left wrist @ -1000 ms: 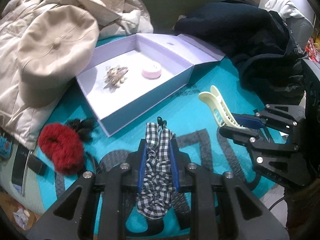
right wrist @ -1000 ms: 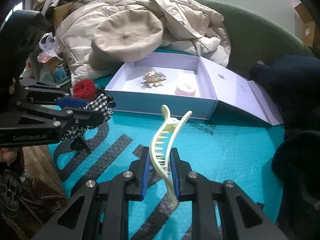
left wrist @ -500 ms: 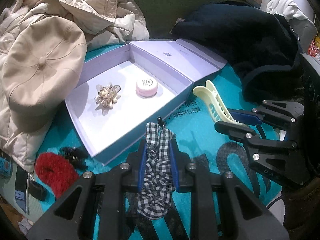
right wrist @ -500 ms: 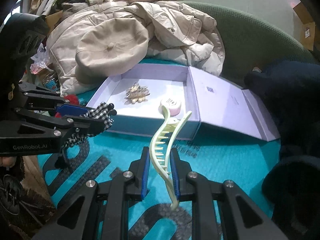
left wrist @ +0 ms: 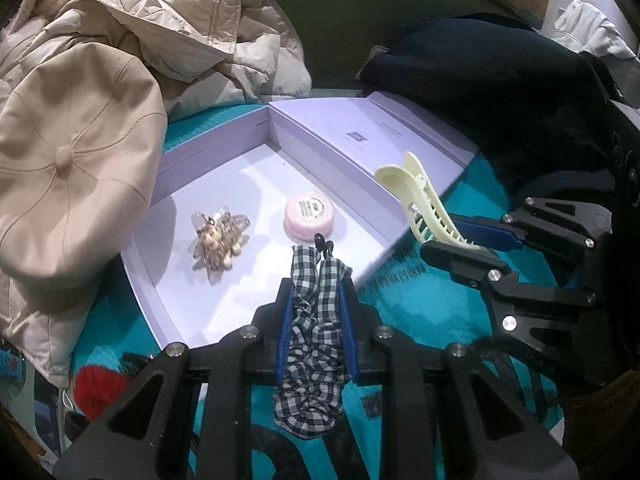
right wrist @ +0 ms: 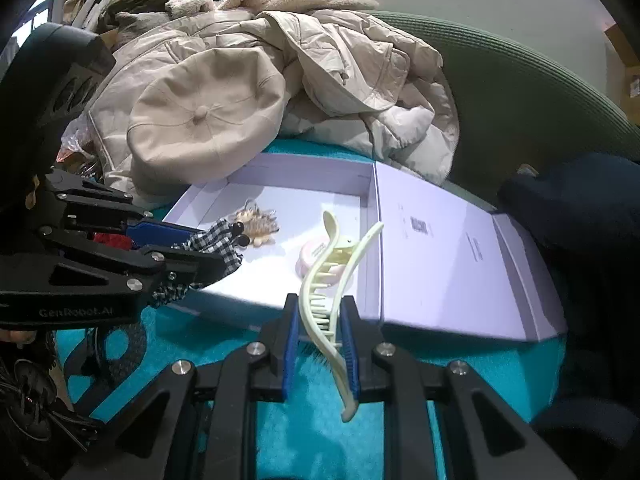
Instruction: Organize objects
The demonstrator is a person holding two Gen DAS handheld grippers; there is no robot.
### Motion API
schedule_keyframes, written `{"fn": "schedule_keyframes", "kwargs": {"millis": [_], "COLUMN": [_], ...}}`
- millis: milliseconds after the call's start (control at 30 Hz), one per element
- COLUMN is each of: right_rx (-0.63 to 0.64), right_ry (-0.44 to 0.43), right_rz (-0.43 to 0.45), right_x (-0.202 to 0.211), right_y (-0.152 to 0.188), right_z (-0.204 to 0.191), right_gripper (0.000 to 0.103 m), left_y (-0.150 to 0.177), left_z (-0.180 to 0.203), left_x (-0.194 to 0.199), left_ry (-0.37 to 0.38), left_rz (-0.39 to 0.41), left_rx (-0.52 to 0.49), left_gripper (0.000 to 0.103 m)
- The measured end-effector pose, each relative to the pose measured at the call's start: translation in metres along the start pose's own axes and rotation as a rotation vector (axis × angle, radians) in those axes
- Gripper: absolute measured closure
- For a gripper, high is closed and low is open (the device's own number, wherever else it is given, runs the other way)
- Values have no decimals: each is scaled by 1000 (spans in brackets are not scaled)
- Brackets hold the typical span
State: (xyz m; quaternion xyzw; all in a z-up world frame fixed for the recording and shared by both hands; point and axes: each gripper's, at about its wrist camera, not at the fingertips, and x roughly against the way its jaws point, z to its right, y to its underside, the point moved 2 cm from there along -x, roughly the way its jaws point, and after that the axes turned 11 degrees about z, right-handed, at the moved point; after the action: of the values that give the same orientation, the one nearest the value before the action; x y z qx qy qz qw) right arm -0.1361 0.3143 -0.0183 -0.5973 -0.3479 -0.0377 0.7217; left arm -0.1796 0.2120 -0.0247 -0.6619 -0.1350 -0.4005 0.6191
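My left gripper (left wrist: 316, 292) is shut on a black-and-white checked scrunchie (left wrist: 314, 344) and holds it over the near edge of the open lilac box (left wrist: 168, 308). My right gripper (right wrist: 320, 312) is shut on a cream claw hair clip (right wrist: 326, 280), at the box's near wall. Both also show in each other's view: the clip (left wrist: 424, 204) and the scrunchie (right wrist: 212, 246). Inside the box lie a beaded hair ornament (left wrist: 218, 242) and a round pink case (left wrist: 308, 214).
A beige beret (left wrist: 72, 160) and cream jacket (left wrist: 192, 32) lie left of the box, dark clothing (left wrist: 480, 76) to the right. A red scrunchie (left wrist: 94, 388) lies on the teal mat (left wrist: 408, 296) at lower left. The box lid (right wrist: 448, 256) lies open to the right.
Both grippers have moved forward toward the box with their items. The scrunchie now hangs over the box's near edge and the clip is at its front wall.
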Motion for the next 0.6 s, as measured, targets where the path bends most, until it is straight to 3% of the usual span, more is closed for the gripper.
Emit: {"fn": "schedule_keyframes", "kwargs": {"millis": [600], "right_rx": [-8], "right_ry": [-50], "right_rz": [-3], "right_x": [-61], "right_y": [-28], "right_z": [22], "right_gripper": [84], "left_y": [-33], "left_z": [-31], "left_x": [-52], "left_ry": [-55], "left_rz": [-3], "left_rx": [13], "left_gripper": [82]}}
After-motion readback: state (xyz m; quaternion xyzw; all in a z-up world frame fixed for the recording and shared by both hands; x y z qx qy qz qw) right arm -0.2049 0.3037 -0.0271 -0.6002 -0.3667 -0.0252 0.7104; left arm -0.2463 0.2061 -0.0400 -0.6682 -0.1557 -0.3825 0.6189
